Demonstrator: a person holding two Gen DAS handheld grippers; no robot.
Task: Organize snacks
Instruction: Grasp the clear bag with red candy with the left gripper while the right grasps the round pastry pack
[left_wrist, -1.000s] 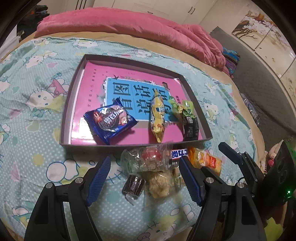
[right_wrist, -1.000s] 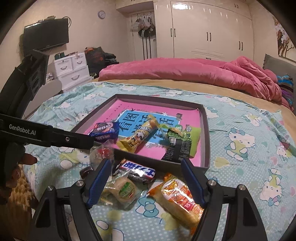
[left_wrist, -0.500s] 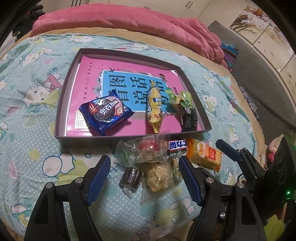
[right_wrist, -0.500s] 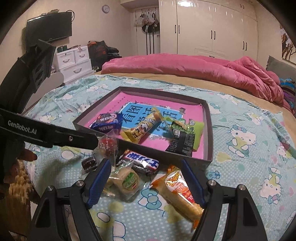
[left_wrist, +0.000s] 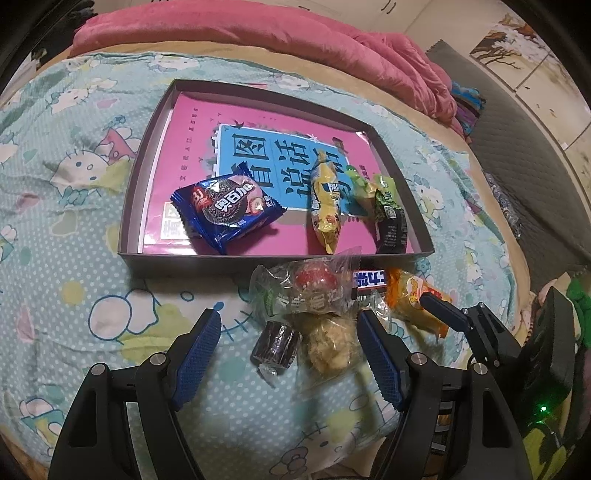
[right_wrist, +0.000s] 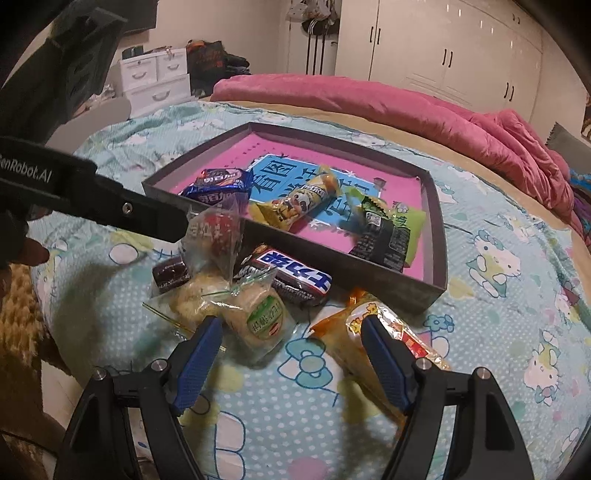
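In the left wrist view the left gripper (left_wrist: 288, 360) hangs spread wide, empty, over the loose snack pile (left_wrist: 314, 317) on the bedsheet (left_wrist: 74, 295), just before the tray (left_wrist: 147, 162); in the right wrist view the right gripper (right_wrist: 291, 356) gapes too, one finger over the orange packet (right_wrist: 384, 332) beside the tray.

"enRobot.AI" stands in white on the left tool's black arm (right_wrist: 74, 192); "BJ" shows on the blue cookie pack (left_wrist: 227, 210).

Warm indoor light is falling from above, rather dim. Soft shadows are lying on the bed (left_wrist: 74, 258). Fisheye distortion is bending the edges; dark corners are vignetting both views.
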